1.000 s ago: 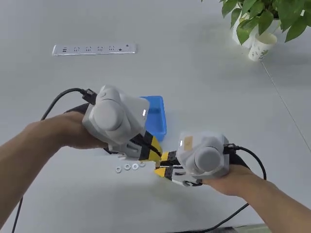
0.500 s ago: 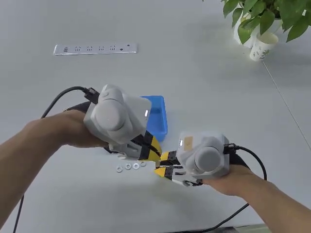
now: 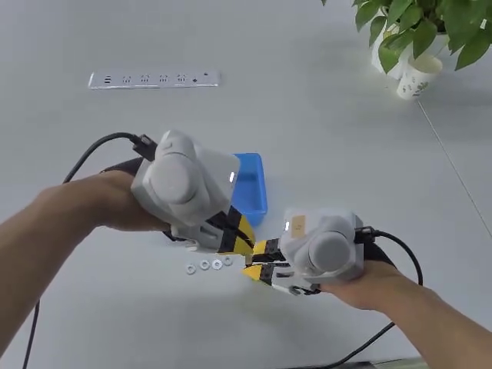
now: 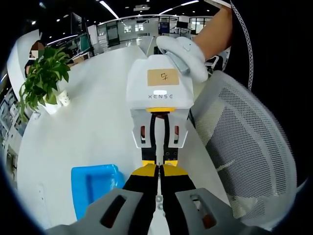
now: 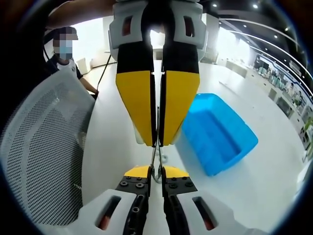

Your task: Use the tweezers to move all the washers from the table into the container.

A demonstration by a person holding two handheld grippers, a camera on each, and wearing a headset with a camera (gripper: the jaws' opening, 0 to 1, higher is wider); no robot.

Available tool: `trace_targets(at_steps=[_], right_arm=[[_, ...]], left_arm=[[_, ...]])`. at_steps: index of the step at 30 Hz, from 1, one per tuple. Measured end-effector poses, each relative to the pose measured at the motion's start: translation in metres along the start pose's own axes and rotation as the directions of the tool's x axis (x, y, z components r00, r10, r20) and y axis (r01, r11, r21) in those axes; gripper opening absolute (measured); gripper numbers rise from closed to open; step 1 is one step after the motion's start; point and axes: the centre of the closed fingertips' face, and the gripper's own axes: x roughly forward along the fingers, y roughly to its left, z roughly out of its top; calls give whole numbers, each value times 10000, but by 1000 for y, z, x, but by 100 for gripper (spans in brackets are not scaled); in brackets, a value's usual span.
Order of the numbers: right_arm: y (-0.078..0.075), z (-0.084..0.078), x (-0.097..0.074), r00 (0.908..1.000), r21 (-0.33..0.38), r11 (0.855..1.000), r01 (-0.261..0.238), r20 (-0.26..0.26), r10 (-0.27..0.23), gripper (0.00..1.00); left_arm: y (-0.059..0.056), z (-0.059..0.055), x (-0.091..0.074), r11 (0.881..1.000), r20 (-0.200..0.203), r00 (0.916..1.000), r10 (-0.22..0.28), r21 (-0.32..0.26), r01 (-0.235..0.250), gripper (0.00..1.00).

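As the left tongs (image 3: 241,244) and right tongs (image 3: 257,261) both clench the tweezers (image 5: 156,147), the washers (image 3: 204,265) lie on the tabletop (image 3: 323,138) near the blue container (image 3: 254,192). It seems a regrip step; next the tweezers tips must descend onto one washer.

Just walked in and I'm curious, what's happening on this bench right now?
A person holds a tool in each hand, tip to tip. The left tool and the right tool both appear shut on thin metal tweezers between them. Four washers lie in a row on the table near the tool tips, beside the blue container. None is picked up yet.
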Motion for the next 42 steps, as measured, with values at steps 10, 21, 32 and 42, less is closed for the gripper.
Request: trace_targets(at_steps=[10,21,32,42], right_arm=[[-1,12,-6,9999,-197,9998,-86,54,87,9],[-10,30,-13,9999,-435,9990,-59,144,65,9],[-26,47,-22,9994,-663,9977,150,312,-130,10],[-47,63,-23,9982,-825,9957,418,464,-381,10]], left_arm=[[1,5,-14,10000,35,10000,48,-67,-48,4],[8,10,-31,9999,-59,9999,104,-21,-104,4],[21,21,-48,9996,-138,9996,254,153,-252,4],[39,23,-62,9985,-297,9986,447,333,-437,4]])
